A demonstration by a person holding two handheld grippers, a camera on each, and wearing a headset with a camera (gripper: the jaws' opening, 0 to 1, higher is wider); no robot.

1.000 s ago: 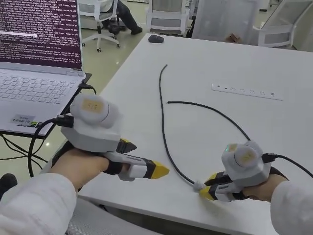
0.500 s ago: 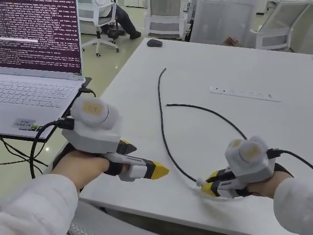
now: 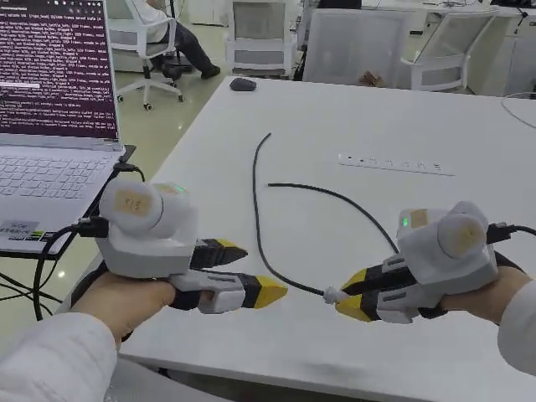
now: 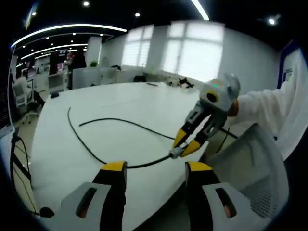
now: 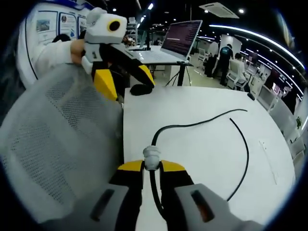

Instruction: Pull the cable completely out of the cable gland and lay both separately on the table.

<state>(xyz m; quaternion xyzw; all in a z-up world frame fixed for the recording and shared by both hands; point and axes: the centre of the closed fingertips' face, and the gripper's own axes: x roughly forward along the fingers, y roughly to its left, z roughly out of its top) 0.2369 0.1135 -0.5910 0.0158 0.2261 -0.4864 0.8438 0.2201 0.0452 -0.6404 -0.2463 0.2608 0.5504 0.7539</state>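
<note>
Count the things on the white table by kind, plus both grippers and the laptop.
Yellow-tipped grey grippers: 2, left gripper and right gripper
Thin black cable: 1
Small white cable gland: 1
Flat white power strip: 1
Dark computer mouse: 1
Open silver laptop: 1
Total: 7

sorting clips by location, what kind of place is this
Most likely an open-plan office or lab: a long white table, a laptop running a terminal beside it, and swivel office chairs with more desks behind.
</note>
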